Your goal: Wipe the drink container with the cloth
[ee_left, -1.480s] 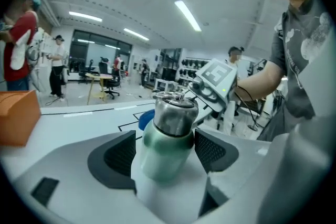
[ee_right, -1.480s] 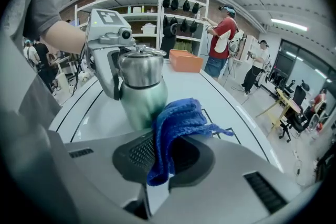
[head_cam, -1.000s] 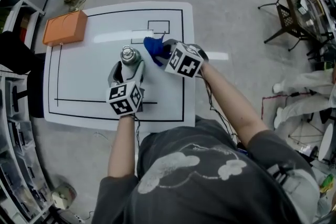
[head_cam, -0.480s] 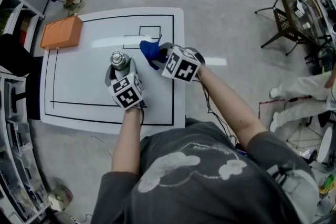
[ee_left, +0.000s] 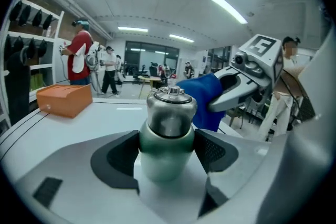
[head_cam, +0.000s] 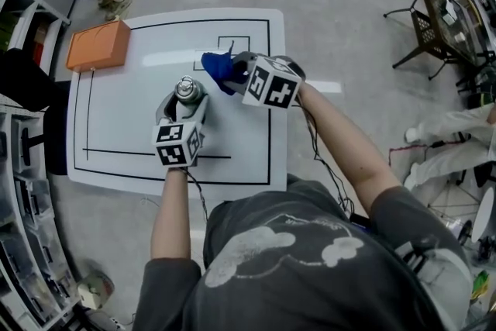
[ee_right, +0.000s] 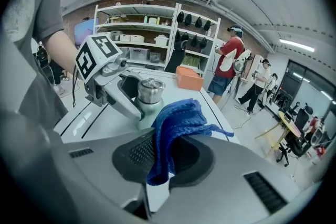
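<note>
The drink container (head_cam: 188, 89), a pale green bottle with a steel cap, stands upright above the white table (head_cam: 116, 112). My left gripper (head_cam: 186, 101) is shut on it, and both pads press on its green body (ee_left: 167, 139). My right gripper (head_cam: 237, 72) is shut on a bunched blue cloth (head_cam: 218, 67). It holds the cloth just right of and beyond the bottle's cap. In the right gripper view the cloth (ee_right: 176, 120) hangs between the jaws in front of the bottle (ee_right: 149, 93). I cannot tell whether cloth and bottle touch.
An orange box (head_cam: 97, 45) sits at the table's far left corner. Black lines are drawn on the tabletop. People stand beyond the table (ee_left: 79, 57). Shelving runs along the left side (head_cam: 19, 190), and a dark chair (head_cam: 434, 27) stands at the far right.
Both grips have held. The bottle shifted a little left and came back, and the cloth now sits slightly closer to the bottle's cap.
</note>
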Demonstrator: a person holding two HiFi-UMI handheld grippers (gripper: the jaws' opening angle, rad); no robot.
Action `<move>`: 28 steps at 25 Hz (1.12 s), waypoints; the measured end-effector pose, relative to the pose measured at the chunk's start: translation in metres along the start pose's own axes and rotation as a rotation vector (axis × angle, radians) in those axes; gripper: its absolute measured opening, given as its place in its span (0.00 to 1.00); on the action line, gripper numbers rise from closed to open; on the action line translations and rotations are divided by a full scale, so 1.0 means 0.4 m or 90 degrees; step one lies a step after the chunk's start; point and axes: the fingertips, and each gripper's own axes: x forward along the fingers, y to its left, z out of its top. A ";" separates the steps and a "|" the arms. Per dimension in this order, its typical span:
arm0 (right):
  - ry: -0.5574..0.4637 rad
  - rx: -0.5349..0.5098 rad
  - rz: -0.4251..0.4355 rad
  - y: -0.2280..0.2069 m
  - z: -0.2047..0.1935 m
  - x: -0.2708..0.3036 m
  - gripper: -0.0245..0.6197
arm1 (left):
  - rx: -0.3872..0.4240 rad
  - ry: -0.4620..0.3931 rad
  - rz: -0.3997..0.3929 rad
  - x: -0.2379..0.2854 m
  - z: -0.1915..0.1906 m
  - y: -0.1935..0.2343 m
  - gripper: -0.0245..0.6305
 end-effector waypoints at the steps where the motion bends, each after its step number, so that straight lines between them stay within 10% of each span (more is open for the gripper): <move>1: -0.007 -0.006 0.009 0.002 0.017 0.006 0.10 | 0.014 -0.002 -0.024 -0.003 0.001 -0.002 0.54; 16: 0.006 -0.105 0.136 0.018 0.126 0.141 0.10 | 0.223 0.040 -0.423 -0.030 0.001 0.019 0.54; 28: 0.081 -0.068 0.149 0.018 0.056 0.250 0.10 | 0.275 0.031 -0.477 -0.041 -0.006 0.017 0.54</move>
